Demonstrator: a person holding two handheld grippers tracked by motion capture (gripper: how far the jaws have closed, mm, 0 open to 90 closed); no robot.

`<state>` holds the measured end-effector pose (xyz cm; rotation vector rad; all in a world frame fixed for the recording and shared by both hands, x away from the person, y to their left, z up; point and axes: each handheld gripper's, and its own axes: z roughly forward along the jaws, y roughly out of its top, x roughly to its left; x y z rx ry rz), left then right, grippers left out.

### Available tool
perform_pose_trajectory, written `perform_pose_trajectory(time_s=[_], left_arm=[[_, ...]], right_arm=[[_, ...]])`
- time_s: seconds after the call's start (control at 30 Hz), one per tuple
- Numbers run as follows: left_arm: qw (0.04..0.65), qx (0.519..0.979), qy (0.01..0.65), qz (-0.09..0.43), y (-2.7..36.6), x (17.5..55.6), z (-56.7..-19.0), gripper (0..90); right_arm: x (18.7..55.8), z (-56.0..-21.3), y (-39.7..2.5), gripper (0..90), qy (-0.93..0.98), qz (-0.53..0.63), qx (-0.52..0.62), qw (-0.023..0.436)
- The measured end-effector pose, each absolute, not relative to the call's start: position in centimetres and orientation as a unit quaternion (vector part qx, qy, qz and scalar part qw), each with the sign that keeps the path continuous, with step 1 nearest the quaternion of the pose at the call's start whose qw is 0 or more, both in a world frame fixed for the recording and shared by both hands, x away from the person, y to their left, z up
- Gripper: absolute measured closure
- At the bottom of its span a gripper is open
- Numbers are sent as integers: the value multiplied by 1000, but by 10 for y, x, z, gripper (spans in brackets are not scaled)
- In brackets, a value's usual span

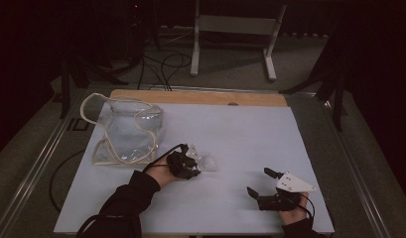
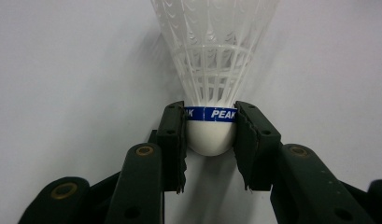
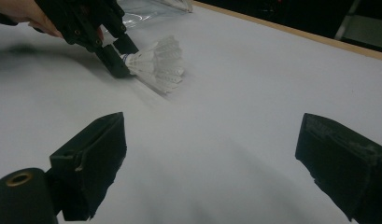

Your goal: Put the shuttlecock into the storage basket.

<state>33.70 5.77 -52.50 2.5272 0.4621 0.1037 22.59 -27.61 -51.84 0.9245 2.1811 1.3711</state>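
Left gripper (image 1: 193,161) is clamped on the white plastic shuttlecock with a blue "PEAK" band (image 2: 212,70) — both jaws press the sides of its rounded cork base, right at the band. The mesh skirt points away from the hand, toward the table's right. In the right gripper view the shuttlecock (image 3: 156,63) sits low over the pale blue-grey table top (image 1: 240,129); can't tell whether the skirt touches the surface. Position: roughly mid-table, a bit toward the person's edge.

Right gripper (image 1: 262,184) sits near the front right corner, well apart from the left one. Jaws spread wide, nothing between them — just bare table in the gap. Grey three-cornered plate on top of it faces up.

Clear soft plastic bag with cream piping (image 1: 123,129) lies on the left rear part of the table, just beside the left forearm in a dark sleeve (image 1: 128,201), mouth standing open.
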Motion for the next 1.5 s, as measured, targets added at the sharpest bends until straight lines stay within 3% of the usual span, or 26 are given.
perform_pose_trajectory(time_s=[1.5], left_arm=[[285, 946, 152, 5, 53, 322, -472, 669]], right_arm=[[226, -517, -276, 87, 779, 492, 331, 203]])
